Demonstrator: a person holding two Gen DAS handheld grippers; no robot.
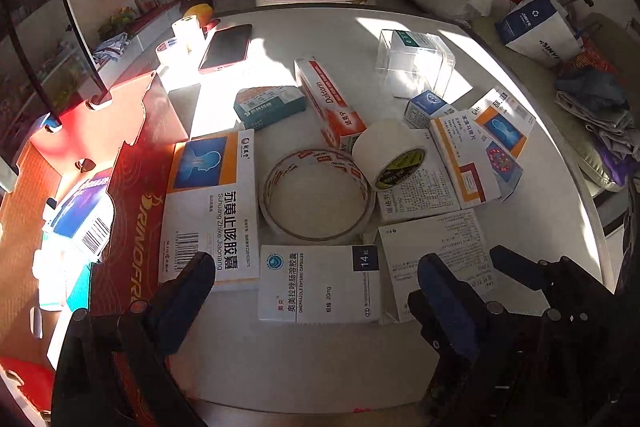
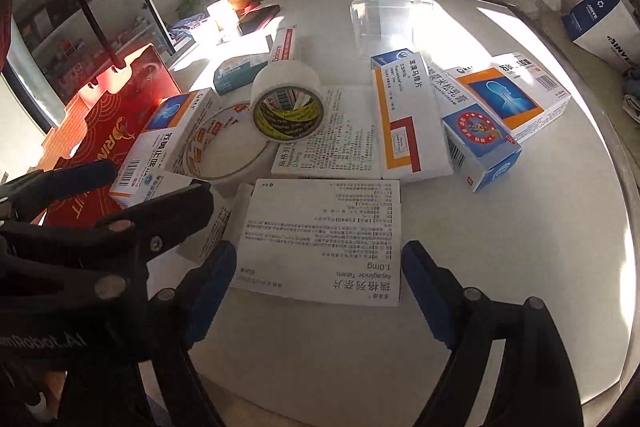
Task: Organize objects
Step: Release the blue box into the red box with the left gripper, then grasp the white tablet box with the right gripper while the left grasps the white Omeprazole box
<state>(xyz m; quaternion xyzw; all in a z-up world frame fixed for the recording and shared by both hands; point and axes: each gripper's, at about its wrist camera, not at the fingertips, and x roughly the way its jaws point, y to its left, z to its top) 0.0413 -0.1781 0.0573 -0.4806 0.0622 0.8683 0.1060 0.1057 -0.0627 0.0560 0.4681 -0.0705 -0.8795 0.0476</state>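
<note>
Several medicine boxes and two tape rolls lie on a round white table (image 1: 320, 359). My left gripper (image 1: 316, 279) is open over the white omeprazole box (image 1: 320, 283). An orange and blue box (image 1: 212, 203) lies at its left. My right gripper (image 2: 318, 263) is open around the near end of a white repaglinide box (image 2: 324, 239). The left gripper also shows in the right wrist view (image 2: 160, 199) at the left. A white tape roll (image 2: 286, 103) leans on a thin clear tape ring (image 1: 316, 195).
A red cardboard box (image 1: 80, 195) with boxes inside stands open at the table's left edge. A clear plastic case (image 1: 412, 63), a red phone (image 1: 226, 47) and a Daktarin box (image 1: 328, 99) lie further back. A sofa with bags stands at the right.
</note>
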